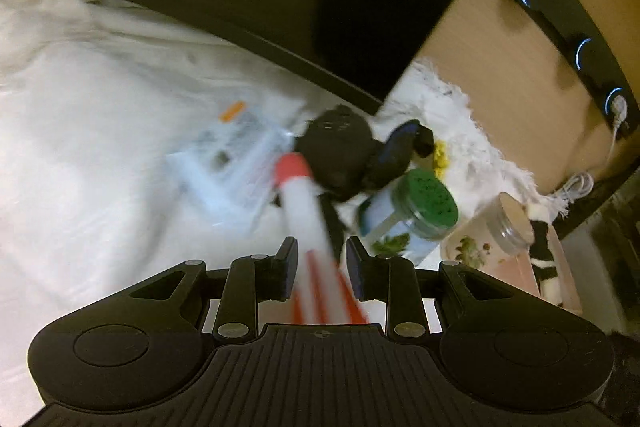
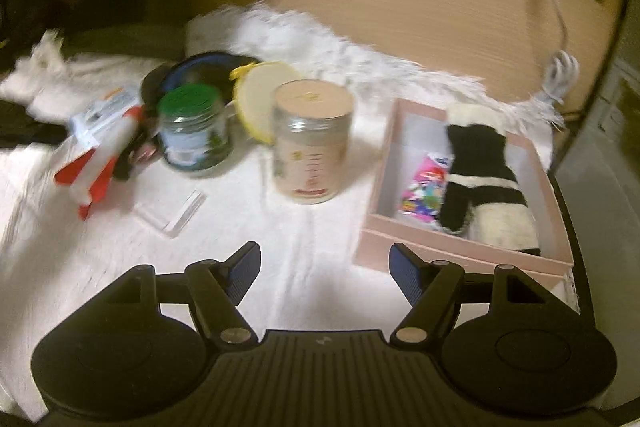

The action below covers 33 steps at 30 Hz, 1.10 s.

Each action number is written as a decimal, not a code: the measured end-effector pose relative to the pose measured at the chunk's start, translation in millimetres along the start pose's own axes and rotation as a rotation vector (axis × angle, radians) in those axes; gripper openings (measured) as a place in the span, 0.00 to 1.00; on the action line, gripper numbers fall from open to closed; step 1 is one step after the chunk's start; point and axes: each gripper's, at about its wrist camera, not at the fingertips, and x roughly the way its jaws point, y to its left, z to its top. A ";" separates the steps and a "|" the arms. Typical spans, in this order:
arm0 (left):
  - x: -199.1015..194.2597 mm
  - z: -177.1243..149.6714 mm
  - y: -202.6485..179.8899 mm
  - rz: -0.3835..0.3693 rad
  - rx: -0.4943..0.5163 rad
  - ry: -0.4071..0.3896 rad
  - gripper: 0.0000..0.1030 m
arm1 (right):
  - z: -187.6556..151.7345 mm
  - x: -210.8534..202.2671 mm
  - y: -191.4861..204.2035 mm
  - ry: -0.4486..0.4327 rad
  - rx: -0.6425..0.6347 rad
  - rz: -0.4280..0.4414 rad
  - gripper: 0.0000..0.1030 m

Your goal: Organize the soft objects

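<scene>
right now my left gripper (image 1: 322, 269) is pinching the soft rocket toy (image 1: 306, 223), red nose forward, jaws pressed narrow on its white body above the white cloth (image 1: 80, 147), while my right gripper (image 2: 322, 269) hangs with jaws spread and nothing between them. the pink box (image 2: 460, 247) sits at the cloth's right edge with the black-and-white plush (image 2: 484, 179) already in it, so i'd keep the pinch firm and swing wide of the green-lidded jar (image 2: 192, 131) and the tall jar (image 2: 312, 143). releasing only once the rocket is over the box's open left half seems safest.
</scene>
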 end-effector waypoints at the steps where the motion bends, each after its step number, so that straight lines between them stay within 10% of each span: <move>1: 10.3 1.4 -5.7 0.007 0.010 0.010 0.28 | -2.0 -1.2 7.3 0.000 -0.029 -0.010 0.70; 7: 60.5 -3.5 -18.6 0.146 0.087 0.114 0.35 | -21.7 -11.4 30.5 0.013 -0.150 -0.034 0.70; 11: 66.4 -8.8 -10.0 0.109 0.065 0.123 0.33 | -30.3 -10.1 27.5 0.051 -0.126 -0.051 0.70; 18: 13.3 -8.8 14.9 0.015 -0.011 0.040 0.32 | -16.3 -4.6 33.6 0.040 -0.093 -0.016 0.70; 25: -51.9 4.6 58.2 0.077 -0.074 -0.067 0.32 | 43.3 28.7 100.0 -0.037 -0.099 0.161 0.69; 33: -76.0 -6.0 106.7 0.066 -0.189 -0.053 0.32 | 75.4 129.3 174.2 0.080 0.070 0.220 0.39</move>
